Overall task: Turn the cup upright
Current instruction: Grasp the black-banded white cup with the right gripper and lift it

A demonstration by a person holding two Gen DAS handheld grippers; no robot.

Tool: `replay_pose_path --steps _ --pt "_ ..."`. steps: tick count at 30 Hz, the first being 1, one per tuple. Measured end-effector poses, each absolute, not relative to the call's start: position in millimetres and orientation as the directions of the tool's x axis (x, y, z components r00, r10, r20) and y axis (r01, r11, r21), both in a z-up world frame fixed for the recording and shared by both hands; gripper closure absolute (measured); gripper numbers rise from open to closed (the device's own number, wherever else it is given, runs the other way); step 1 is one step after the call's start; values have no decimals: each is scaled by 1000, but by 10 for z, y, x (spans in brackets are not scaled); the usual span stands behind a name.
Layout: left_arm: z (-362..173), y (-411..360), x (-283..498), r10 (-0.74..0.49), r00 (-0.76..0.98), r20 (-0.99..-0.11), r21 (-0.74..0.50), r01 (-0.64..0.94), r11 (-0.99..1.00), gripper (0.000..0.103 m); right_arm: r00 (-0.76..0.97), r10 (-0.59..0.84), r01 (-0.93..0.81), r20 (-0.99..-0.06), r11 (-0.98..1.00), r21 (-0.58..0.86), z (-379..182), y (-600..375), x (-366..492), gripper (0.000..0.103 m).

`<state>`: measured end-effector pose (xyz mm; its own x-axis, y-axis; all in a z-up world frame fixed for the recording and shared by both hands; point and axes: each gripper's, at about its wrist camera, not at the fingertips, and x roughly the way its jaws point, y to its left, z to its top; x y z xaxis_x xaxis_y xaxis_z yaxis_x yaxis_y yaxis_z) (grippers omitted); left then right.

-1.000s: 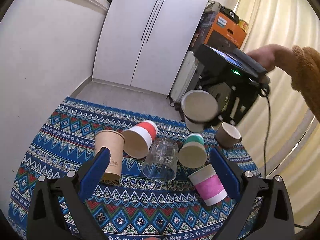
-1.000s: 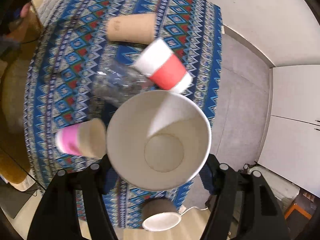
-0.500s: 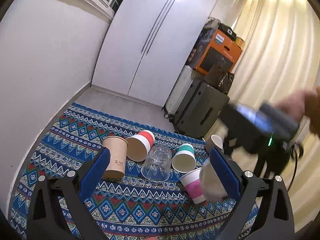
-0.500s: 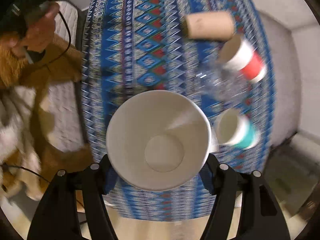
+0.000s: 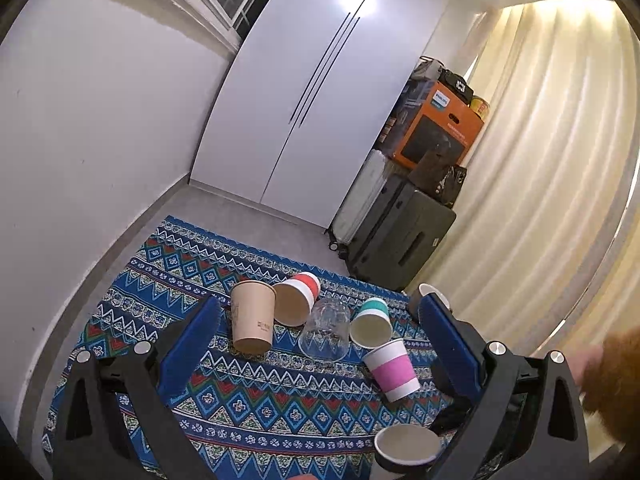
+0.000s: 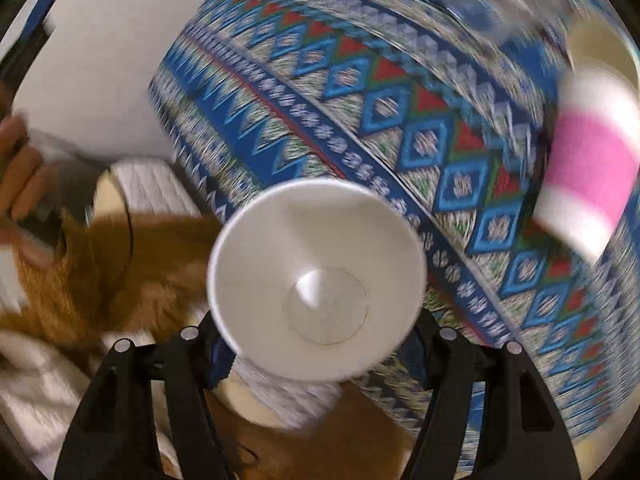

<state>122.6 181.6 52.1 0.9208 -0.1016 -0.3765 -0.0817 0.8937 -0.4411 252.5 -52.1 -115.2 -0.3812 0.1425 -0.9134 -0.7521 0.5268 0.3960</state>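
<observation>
While you lower: left wrist view: the white cup (image 5: 408, 446) now sits low at the tabletop's (image 5: 260, 412) near edge, mouth up, no longer lifted over the other cups; the flip looks nearly done.
Left tool (image 5: 320, 344): spread wide, holding nothing, hovering back from the cups.
Right wrist view: your right tool (image 6: 320, 350) pinches the white cup, mouth facing the camera; blur shows you are swinging.
Pink cup (image 6: 588, 176): near, to the side.

Bare cloth (image 5: 256, 408) before clustered cups (image 5: 324, 322)
</observation>
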Motion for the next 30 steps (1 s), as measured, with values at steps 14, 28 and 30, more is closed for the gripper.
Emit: replay_pose_path --steps 14,28,30 --pt "482 1751 1317 -90 912 -401 -430 -101 897 6 -423 262 -574 -868 663 480 -1330 -661 2823 30" --pt "307 1385 1519 -84 871 -484 -331 -93 939 6 -386 489 -492 -782 609 623 -722 -1254 2576 11" --pt "258 1280 1551 -78 850 -522 -304 -99 948 6 -320 542 -519 -777 585 623 -548 -1353 2469 10"
